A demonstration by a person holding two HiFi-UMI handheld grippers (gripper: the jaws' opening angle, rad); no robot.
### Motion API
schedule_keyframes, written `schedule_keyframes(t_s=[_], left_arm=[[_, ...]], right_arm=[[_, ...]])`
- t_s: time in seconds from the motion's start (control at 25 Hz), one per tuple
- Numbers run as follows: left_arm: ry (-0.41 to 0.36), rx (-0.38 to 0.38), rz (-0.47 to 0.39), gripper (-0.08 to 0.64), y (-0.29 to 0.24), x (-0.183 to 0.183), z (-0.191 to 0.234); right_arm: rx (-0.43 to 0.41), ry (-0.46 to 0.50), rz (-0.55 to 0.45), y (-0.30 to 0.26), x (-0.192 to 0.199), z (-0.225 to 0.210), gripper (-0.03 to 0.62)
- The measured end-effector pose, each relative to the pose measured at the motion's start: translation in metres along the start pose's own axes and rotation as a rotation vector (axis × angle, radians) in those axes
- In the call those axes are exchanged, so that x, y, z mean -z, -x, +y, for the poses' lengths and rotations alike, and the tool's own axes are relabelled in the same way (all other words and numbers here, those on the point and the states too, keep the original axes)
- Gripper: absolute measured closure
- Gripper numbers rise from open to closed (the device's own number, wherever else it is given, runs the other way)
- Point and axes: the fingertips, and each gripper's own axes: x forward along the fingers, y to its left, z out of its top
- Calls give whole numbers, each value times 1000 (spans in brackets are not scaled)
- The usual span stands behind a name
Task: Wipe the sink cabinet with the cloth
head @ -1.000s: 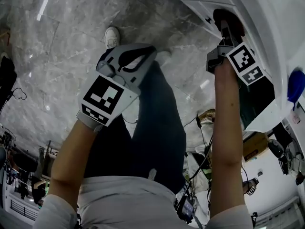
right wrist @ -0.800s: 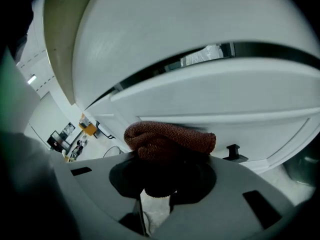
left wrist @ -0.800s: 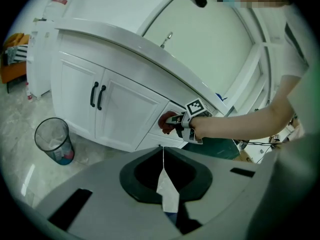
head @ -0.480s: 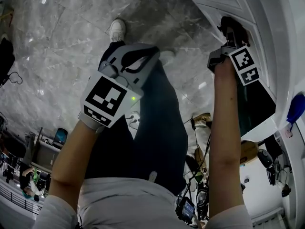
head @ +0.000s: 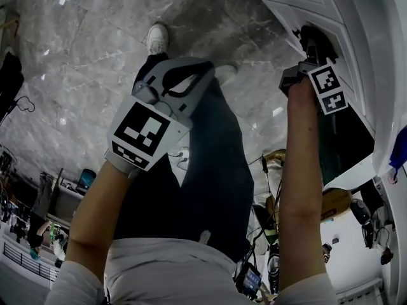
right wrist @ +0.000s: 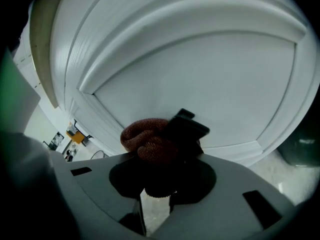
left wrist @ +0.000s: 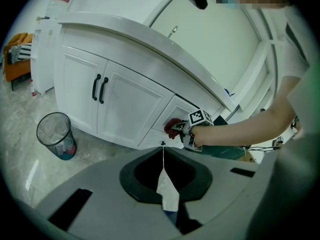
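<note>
Edging slightly along the door since a moment ago, the right gripper [head: 313, 42] clamps the bunched reddish-brown cloth [right wrist: 148, 139] against a white panel of the sink cabinet [right wrist: 200, 74]. The left gripper [head: 181, 75] hangs well apart from it, jaws closed on nothing.

A bunched dark-red cloth [right wrist: 150, 141] rests against the white sink cabinet [right wrist: 200, 84] panel.

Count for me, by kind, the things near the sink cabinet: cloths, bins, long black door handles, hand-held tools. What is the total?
Cloth: 1
Bin: 1
Door handles: 2
Tools: 2, the left tool and the right tool
Total: 6
</note>
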Motion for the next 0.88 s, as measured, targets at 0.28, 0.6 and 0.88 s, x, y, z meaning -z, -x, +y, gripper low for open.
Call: schedule_keyframes(t_s=[0.28,0.6,0.88], left_arm=[[-22,14,9,548,-20,-6,-15],[-50,37,25,548,-40,-9,-41],[-54,41,24,548,-47,-11,-53]], right_arm=[[-44,9,-2,1,0,-11,486],[-80,10,12,4,1,-21,486],[-73,19,26,12,2,-39,486]])
